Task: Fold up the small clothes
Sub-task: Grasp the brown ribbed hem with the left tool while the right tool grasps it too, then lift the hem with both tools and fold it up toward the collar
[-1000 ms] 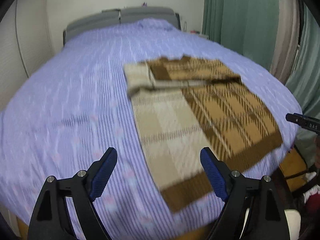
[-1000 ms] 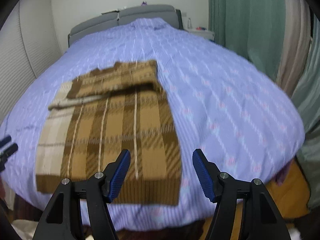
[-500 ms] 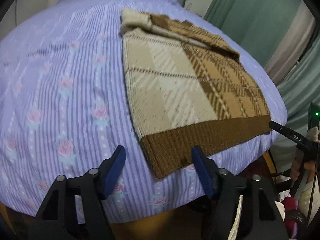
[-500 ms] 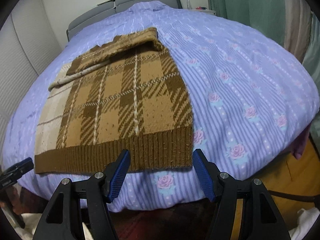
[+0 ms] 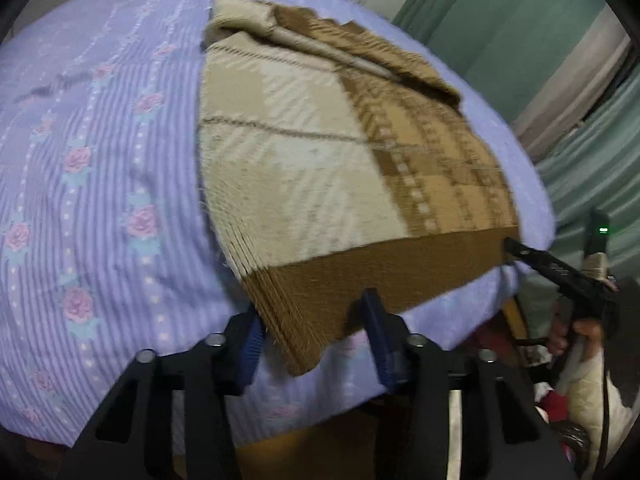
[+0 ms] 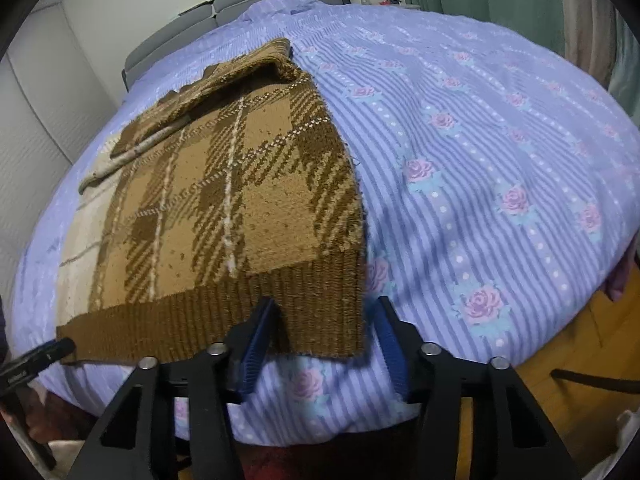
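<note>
Lilac rose-striped bed (image 6: 500,152), brown plaid sweater (image 6: 224,208) flat

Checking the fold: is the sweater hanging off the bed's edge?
No, the sweater lies wholly on the purple bedspread, hem short of the edge.

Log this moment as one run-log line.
left gripper: closing around sweater hem corner | right gripper: closing around opposite hem corner | sweater: flat on bed

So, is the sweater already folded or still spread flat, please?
Partly folded: the sweater's sleeves lie across its top, the body spread flat on the bed.
</note>
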`<state>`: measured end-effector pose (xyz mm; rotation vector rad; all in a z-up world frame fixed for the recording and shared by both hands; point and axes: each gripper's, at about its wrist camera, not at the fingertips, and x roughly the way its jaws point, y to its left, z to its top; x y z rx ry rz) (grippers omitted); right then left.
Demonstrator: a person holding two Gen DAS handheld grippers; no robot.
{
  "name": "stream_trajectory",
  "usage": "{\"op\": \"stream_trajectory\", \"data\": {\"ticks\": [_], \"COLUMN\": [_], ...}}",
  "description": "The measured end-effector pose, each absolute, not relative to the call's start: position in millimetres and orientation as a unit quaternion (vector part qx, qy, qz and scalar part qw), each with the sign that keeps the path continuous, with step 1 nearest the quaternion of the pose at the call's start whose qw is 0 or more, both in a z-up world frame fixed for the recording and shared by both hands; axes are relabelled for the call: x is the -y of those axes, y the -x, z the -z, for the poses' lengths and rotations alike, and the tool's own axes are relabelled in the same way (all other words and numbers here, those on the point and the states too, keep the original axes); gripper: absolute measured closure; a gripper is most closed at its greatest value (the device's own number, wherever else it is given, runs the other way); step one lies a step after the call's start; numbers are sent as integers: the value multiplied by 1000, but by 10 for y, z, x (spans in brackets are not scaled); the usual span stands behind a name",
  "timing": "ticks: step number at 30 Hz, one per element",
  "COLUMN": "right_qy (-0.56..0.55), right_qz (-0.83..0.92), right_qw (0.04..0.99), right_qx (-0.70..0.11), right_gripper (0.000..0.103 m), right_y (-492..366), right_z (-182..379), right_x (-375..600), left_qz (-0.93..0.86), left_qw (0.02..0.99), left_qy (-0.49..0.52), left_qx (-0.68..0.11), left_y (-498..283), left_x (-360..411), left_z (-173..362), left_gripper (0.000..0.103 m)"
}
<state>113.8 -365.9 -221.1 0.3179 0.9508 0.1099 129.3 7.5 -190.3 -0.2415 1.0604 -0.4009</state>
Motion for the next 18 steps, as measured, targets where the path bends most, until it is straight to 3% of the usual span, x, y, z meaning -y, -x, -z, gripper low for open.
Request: {"op": "stream_trajectory", "data": {"ticks": [2,10,13,18], "right_qy": [-156,-156,-170,-176], "right_qz": [-61,-64,-70,-72], "right_qw": [876,872,869,874], "right_qx": [-453,-459,-460,-446], "right_gripper": [63,72,91,91], "right_y": [-1135,-1240,-1254,-1176], "right_z": [2185,2210,2163,1958], "right_x": [3653,3649,3695,3688], "left_qz": [194,179,176,185], "left_qw": [838,835,848,861], "left_qy": [109,121,98,118], "left_qx": [-498,-506,-489,-458], "left_y": [-1308,-1443,-1387,-1324], "left_x": [-52,-78,-55,-128], "left_z": [1901,1955,1839,1555], "left_gripper": [67,71,82,90]}}
